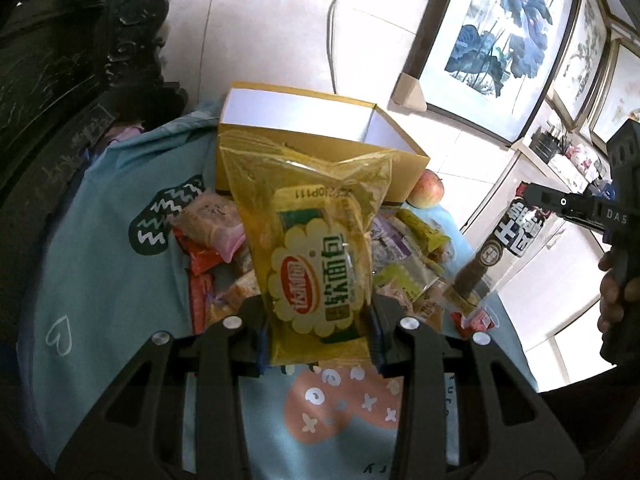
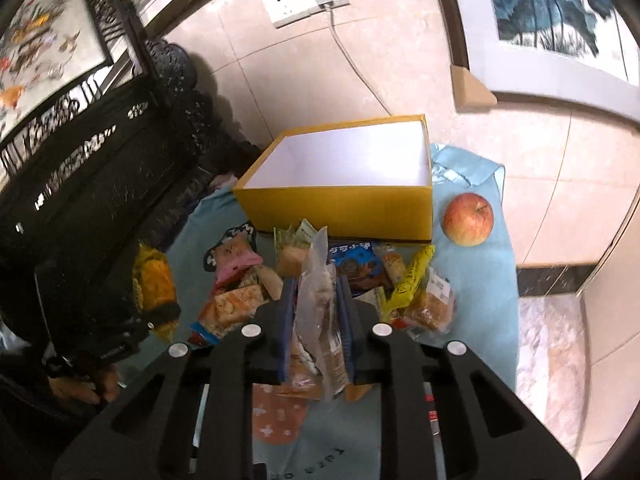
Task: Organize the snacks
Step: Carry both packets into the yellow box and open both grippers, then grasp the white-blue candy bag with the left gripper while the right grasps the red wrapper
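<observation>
One yellow bread pack (image 1: 320, 276) sits in the left tongs (image 1: 318, 320), above the snack pile (image 2: 360, 272). One clear snack bag (image 2: 320, 312) is pinched in the right tongs (image 2: 318, 320). One yellow box (image 2: 340, 204), open w/ white inside, stands just behind the pile. One apple (image 2: 467, 219) lies beside the box. Blue cloth (image 2: 480, 280) covers the table; tile wall (image 2: 280, 64) behind.

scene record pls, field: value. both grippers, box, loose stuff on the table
left gripper: shut on yellow bread packet, held upright
right gripper: shut on clear snack packet
yellow box: open, white inside, no snacks seen in it
snack pile: loose packets in front of the box
apple: beside the box, on the cloth
blue cloth: covers the table
</observation>
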Tool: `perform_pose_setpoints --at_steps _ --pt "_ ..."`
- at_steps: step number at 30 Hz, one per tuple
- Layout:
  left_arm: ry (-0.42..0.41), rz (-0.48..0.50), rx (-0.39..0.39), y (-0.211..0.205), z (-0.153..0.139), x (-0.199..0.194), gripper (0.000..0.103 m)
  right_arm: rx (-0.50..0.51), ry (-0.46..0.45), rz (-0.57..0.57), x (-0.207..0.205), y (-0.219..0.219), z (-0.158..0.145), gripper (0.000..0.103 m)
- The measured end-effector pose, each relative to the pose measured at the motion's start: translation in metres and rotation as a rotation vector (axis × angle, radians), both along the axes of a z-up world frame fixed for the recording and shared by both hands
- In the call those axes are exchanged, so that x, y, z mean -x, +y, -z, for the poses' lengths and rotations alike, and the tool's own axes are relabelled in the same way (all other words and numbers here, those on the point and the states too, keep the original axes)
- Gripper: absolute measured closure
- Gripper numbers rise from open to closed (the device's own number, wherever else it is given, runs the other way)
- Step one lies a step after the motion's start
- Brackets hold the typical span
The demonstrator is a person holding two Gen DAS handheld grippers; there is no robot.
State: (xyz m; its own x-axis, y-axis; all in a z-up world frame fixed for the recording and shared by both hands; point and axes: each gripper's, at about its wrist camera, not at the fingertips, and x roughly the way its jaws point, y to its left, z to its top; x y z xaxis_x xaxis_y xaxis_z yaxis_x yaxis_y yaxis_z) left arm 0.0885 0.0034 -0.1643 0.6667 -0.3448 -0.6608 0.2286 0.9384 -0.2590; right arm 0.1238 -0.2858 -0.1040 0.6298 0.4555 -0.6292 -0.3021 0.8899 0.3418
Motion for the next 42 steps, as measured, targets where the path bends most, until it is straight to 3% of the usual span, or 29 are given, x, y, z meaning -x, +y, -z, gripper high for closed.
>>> perform_pose_setpoints --at_steps 6,12,17,20,22,23,24,26,28,33,35,39,42 --pt "-0.022 -0.005 0.003 0.003 -0.010 -0.003 0.066 -0.032 -0.030 -0.026 -0.006 0.009 -0.020 0.083" --pt "-0.059 -0.021 -0.002 -0.004 -0.034 -0.036 0.066 -0.055 -0.115 -0.053 -0.046 0.013 -0.062 0.083" --pt "-0.123 -0.056 -0.002 -0.022 -0.072 -0.102 0.066 -0.081 -0.207 -0.046 -0.108 0.011 -0.101 0.083" --pt "-0.143 -0.071 -0.008 -0.036 -0.090 -0.156 0.065 -0.087 -0.237 -0.019 -0.148 0.010 -0.113 0.083" --pt "-0.133 -0.083 -0.031 -0.046 -0.096 -0.194 0.059 -0.080 -0.260 -0.001 -0.176 0.012 -0.114 0.081" --pt "-0.109 -0.092 -0.046 -0.049 -0.094 -0.214 0.042 -0.080 -0.253 -0.003 -0.187 0.012 -0.112 0.077" --pt "-0.085 -0.107 -0.056 -0.051 -0.091 -0.228 0.017 -0.053 -0.230 0.004 -0.201 0.015 -0.108 0.050" --pt "-0.017 -0.144 -0.069 -0.049 -0.081 -0.254 0.010 0.029 -0.160 0.017 -0.220 0.020 -0.096 0.014" --pt "0.043 -0.157 -0.074 -0.045 -0.074 -0.266 0.010 0.071 -0.161 0.003 -0.219 0.025 -0.092 0.013" --pt "0.020 -0.149 -0.124 -0.038 -0.069 -0.234 0.010 0.097 -0.167 -0.004 -0.193 0.016 -0.084 0.013" --pt "0.013 -0.150 -0.117 -0.030 -0.063 -0.206 0.008 0.150 -0.158 -0.005 -0.174 0.014 -0.073 0.013" --pt "0.044 -0.115 -0.147 -0.027 -0.032 -0.150 0.007 0.280 -0.082 -0.019 -0.118 0.014 -0.025 0.013" --pt "0.095 -0.069 -0.201 -0.025 0.008 -0.105 0.007 0.350 0.030 -0.003 -0.071 0.009 0.028 0.013"
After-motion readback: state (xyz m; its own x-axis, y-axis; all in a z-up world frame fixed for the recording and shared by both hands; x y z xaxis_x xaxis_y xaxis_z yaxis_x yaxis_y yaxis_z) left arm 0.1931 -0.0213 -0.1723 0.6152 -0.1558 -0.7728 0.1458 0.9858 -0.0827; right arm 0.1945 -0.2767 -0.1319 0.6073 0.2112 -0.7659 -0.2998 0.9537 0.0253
